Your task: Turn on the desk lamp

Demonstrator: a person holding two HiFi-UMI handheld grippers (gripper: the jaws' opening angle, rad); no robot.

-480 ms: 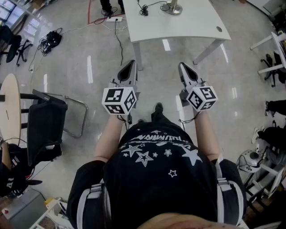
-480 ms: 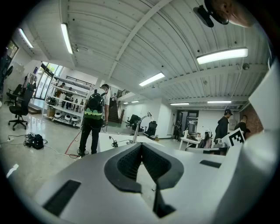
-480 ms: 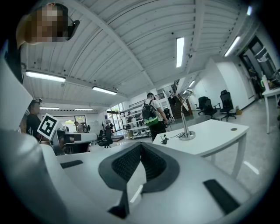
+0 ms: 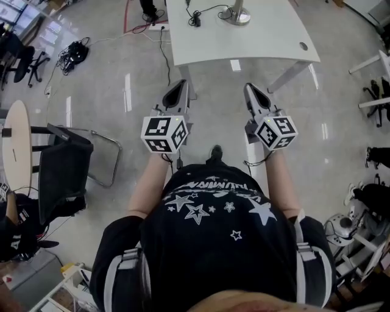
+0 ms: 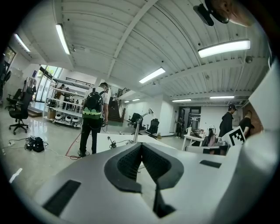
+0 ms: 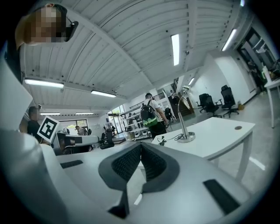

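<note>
The desk lamp's round silver base (image 4: 237,14) stands at the far side of the white desk (image 4: 256,42), with its cable and a black inline piece (image 4: 195,18) beside it. In the right gripper view the lamp (image 6: 186,117) rises on a curved silver neck to a small head. From the left gripper view the lamp (image 5: 141,124) shows far off, just above the jaws. My left gripper (image 4: 178,87) and right gripper (image 4: 251,91) are both shut and empty. They are held side by side over the floor, short of the desk's near edge.
A person with a green-and-black backpack (image 5: 92,117) stands at the desk's far side. A black chair (image 4: 64,173) and a round table (image 4: 13,146) are to my left, with a bundle of cables (image 4: 73,53) on the floor. Office chairs (image 4: 381,91) stand at the right.
The desk has come a little nearer in the head view. Both grippers have edged forward with it and stay shut.
</note>
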